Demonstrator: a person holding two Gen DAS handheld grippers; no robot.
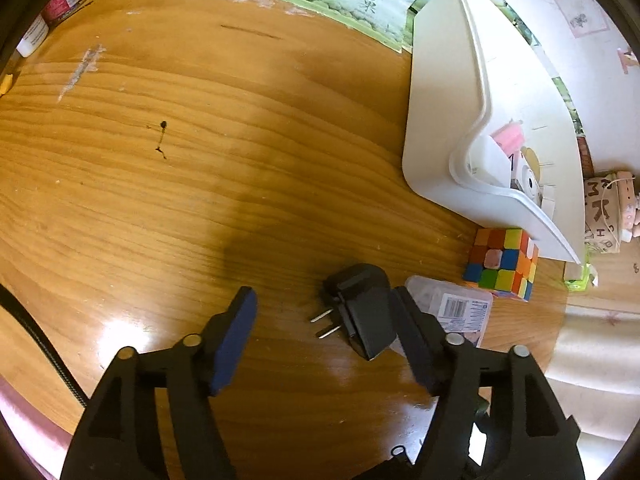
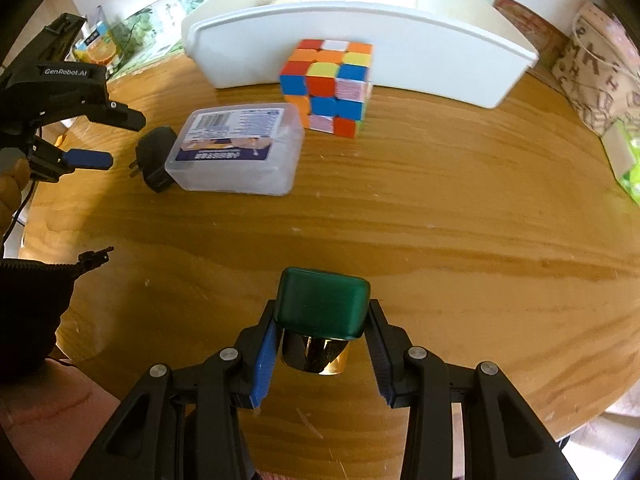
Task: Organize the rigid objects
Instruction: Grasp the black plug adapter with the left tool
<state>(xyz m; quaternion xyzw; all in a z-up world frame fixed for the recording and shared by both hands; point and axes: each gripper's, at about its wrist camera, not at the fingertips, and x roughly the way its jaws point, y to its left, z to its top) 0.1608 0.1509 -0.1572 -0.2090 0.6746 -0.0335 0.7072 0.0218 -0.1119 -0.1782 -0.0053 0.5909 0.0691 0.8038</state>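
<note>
A small bottle (image 2: 320, 320) with a dark green, rounded-square cap and a shiny gold body sits clamped between the blue pads of the right tool (image 2: 322, 354), held just above the near part of the wooden bench (image 2: 440, 208). Only its cap and upper body show.

Farther off, a black plug adapter (image 1: 362, 312) lies on its side on the bench, its two metal prongs pointing left in the left wrist view. The left tool (image 1: 326, 334) hangs over it with its fingers apart; the adapter lies by the right finger, and whether they touch cannot be told.

Just right of the adapter, touching it, lies a clear plastic box (image 2: 236, 148) with a printed label and barcode on its lid. Beyond that stands a scrambled puzzle cube (image 2: 328, 86) of red, blue, orange, yellow and pink tiles, right against the wall of a white plastic bin (image 2: 420, 68). A patterned cloth pouch (image 2: 596, 76) rests at the far right edge.
</note>
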